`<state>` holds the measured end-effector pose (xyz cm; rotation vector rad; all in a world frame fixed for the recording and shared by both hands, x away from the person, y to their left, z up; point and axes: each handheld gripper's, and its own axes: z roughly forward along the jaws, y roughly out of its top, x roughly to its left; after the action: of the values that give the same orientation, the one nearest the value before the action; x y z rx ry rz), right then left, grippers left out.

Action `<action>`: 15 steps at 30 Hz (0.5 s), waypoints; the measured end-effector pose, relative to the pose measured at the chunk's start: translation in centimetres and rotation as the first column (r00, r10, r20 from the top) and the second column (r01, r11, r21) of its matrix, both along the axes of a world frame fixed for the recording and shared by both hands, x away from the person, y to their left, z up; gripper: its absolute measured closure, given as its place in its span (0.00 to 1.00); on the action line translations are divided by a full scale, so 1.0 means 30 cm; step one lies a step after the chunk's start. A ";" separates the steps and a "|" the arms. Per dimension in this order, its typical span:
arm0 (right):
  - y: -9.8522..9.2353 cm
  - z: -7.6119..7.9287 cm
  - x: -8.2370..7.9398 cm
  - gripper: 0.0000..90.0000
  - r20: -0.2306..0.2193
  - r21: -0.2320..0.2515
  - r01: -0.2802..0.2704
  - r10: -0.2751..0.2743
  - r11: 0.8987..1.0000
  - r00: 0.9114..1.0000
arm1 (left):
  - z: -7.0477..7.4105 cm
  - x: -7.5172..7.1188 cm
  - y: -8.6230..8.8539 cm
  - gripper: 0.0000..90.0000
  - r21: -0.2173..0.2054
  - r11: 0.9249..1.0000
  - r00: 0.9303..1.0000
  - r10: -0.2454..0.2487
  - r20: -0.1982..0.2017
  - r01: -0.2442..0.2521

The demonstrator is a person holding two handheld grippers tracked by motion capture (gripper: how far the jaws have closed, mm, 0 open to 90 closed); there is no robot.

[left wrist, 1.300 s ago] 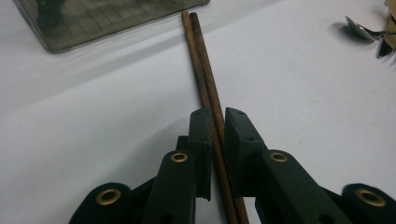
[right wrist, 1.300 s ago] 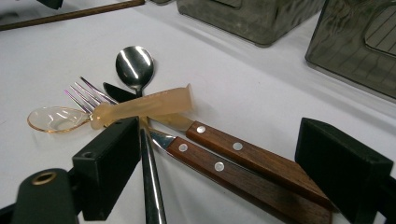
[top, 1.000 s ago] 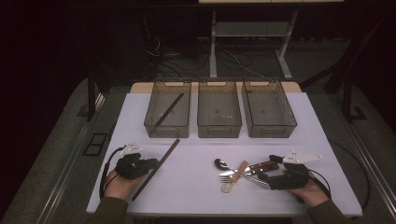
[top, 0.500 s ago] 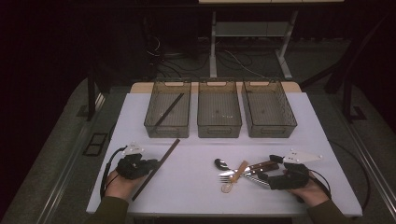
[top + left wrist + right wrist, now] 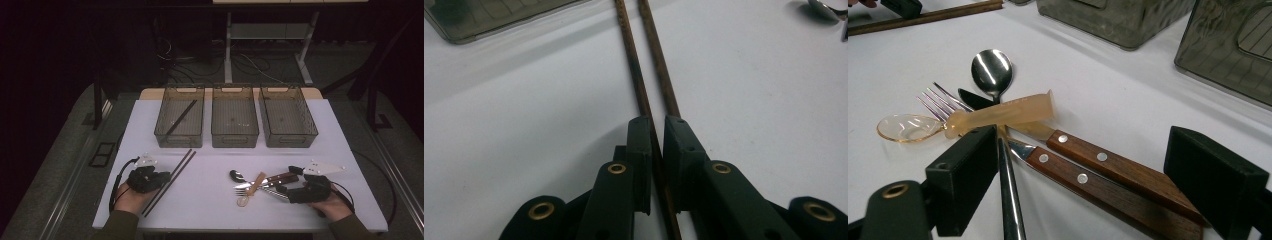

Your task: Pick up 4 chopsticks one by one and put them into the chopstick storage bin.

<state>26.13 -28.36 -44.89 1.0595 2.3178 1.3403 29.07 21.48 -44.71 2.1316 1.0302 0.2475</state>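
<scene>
Two dark brown chopsticks point(image 5: 172, 175) lie side by side on the white table point(image 5: 210, 150) at the left. My left gripper point(image 5: 165, 178) is low over them. In the left gripper view its jaws point(image 5: 656, 145) are shut on one chopstick point(image 5: 633, 75), while the second chopstick point(image 5: 659, 65) runs behind the right-hand jaw. At the right my right gripper point(image 5: 289, 181) stands open around two wooden handles point(image 5: 1108, 172) in a cutlery pile. The pile holds a metal spoon point(image 5: 992, 69), a fork point(image 5: 940, 102) and an amber plastic spoon point(image 5: 998, 116).
Three smoky clear bins stand in a row at the back: left bin point(image 5: 161, 131) with one chopstick point(image 5: 181, 117) inside, middle bin point(image 5: 234, 136), right bin point(image 5: 289, 138). The table's front edge runs just behind both hands.
</scene>
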 end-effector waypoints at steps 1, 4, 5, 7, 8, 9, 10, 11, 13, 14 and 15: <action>0.000 0.000 0.000 0.15 0.000 0.001 0.000 0.000 1.000 1.000 | 0.000 -0.001 0.000 0.91 0.000 1.000 1.000 0.001 0.001 -0.001; 0.000 0.000 0.000 0.15 0.001 0.001 0.000 0.000 1.000 1.000 | -0.002 -0.005 -0.005 0.90 0.011 1.000 1.000 0.004 0.010 -0.004; 0.000 0.000 0.000 0.15 0.000 0.001 0.000 0.000 1.000 1.000 | -0.003 -0.008 -0.007 0.90 0.009 1.000 1.000 0.013 0.011 -0.013; 0.000 0.000 0.000 0.15 0.000 0.000 0.000 0.000 1.000 1.000 | -0.003 -0.010 -0.010 0.90 0.016 1.000 1.000 0.016 0.016 -0.016; 0.001 0.000 0.000 0.15 0.000 0.000 0.000 0.000 1.000 1.000 | -0.003 -0.012 -0.012 0.90 0.018 1.000 1.000 0.021 0.018 -0.021; 0.001 0.000 0.000 0.15 0.002 0.000 0.000 0.000 1.000 1.000 | -0.003 -0.012 -0.013 0.90 0.020 1.000 1.000 0.023 0.020 -0.023; 0.001 0.000 0.000 0.15 0.003 0.000 -0.001 0.001 1.000 1.000 | -0.003 -0.013 -0.014 0.91 0.023 0.999 0.999 0.023 0.022 -0.024; 0.001 0.001 0.000 0.15 0.004 0.002 -0.001 0.001 1.000 1.000 | -0.004 -0.014 -0.015 0.91 0.022 0.999 0.999 0.027 0.024 -0.027; 0.000 0.001 -0.001 0.15 0.005 0.002 -0.002 0.002 1.000 1.000 | -0.003 -0.015 -0.016 0.92 0.028 0.999 0.999 0.028 0.025 -0.029; 0.000 0.002 -0.001 0.15 0.005 0.002 -0.002 0.002 1.000 1.000 | -0.003 -0.015 -0.017 0.93 0.031 0.999 0.999 0.030 0.028 -0.031; 0.000 0.002 -0.001 0.15 0.005 0.003 0.000 0.000 1.000 1.000 | -0.003 -0.015 -0.018 0.93 0.031 0.999 0.999 0.031 0.028 -0.032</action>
<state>26.09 -28.37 -44.84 1.0549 2.3132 1.3451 28.61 20.94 -44.79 2.1355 1.0511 0.3097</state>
